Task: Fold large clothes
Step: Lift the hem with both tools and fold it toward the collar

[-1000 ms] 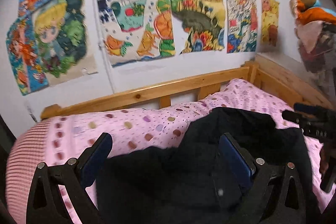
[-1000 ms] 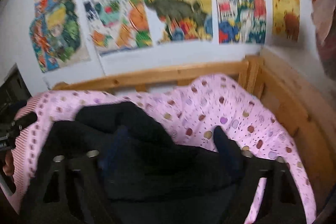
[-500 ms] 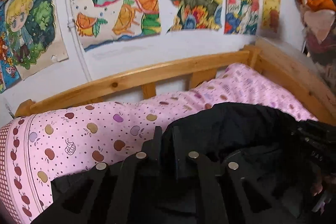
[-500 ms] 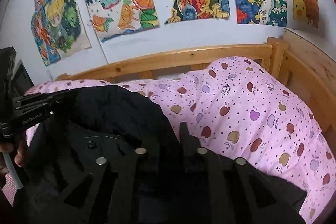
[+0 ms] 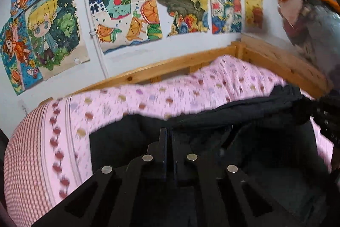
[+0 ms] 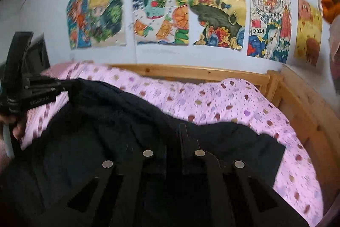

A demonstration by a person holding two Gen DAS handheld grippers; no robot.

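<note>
A large black coat [image 5: 233, 112] lies crumpled on the pink fruit-print bedsheet [image 5: 170, 90]. In the left wrist view my left gripper [image 5: 167, 131] is shut, its fingers pinching the coat's dark cloth. The right gripper [image 5: 318, 107] shows at the right edge, where the coat's upper hem runs into it. In the right wrist view the coat [image 6: 106, 120] fills the lower left, and my right gripper [image 6: 173, 135] is shut with black cloth between its fingers. The left gripper [image 6: 61, 86] bites the coat's far left corner, with a hand [image 6: 17, 127] below it.
A wooden bed frame [image 5: 148, 73] [image 6: 191, 72] rails the far side and right end of the bed. Colourful drawings [image 5: 125, 14] cover the white wall behind. A heap of orange and grey clothes [image 5: 308, 3] hangs at the upper right.
Both grippers went from open over the coat to shut on its cloth. They have since drawn apart, and the coat's upper edge is now stretched between them.
</note>
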